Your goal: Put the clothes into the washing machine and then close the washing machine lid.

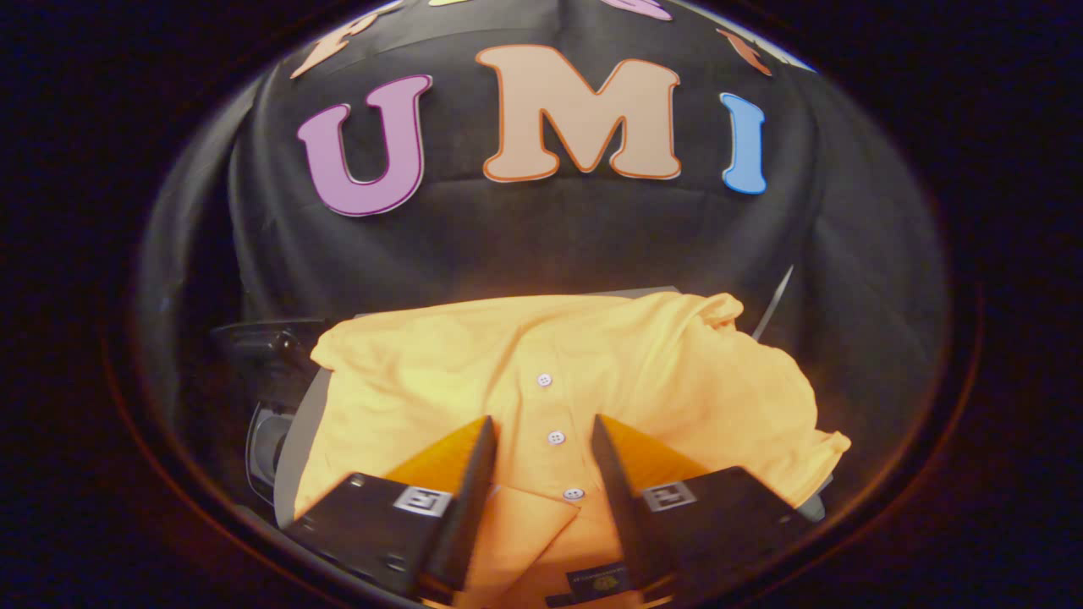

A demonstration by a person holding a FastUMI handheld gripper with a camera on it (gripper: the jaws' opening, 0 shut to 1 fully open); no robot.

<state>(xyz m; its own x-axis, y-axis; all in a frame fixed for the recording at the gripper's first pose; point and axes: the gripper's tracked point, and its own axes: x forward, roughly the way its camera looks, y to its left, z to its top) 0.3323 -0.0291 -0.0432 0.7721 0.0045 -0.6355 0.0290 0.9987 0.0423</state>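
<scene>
A yellow polo shirt (558,381) is seen spread flat over a pale grey surface (296,440), filling most of the near and middle ground. Its collar and neck label lie nearest, and a row of three white buttons (556,437) runs away from the viewer up the placket. The gripper (541,436) is held just above the collar end, its two fingers parted by a moderate gap, with the placket and the buttons showing between them. Nothing is held; whether the fingertips touch the cloth cannot be told. The shirt's right sleeve is draped off the right edge of the surface, and the far hem is bunched into a small fold at the far right. To the left of the shirt, a dark, rounded, glossy object (266,355) is partly visible; it may be part of the washing machine, but this cannot be confirmed. A thin pale rod (774,304) is seen leaning beyond the shirt on the right. The task is judged to be at its start, with the shirt not yet picked up. If the fingers were closed only on the top layer near the buttons, a thin pinch could slip, or the shirt could unfold and trail when lifted. The hanging sleeve could catch on the surface edge or be left outside the drum and be trapped by the lid.
</scene>
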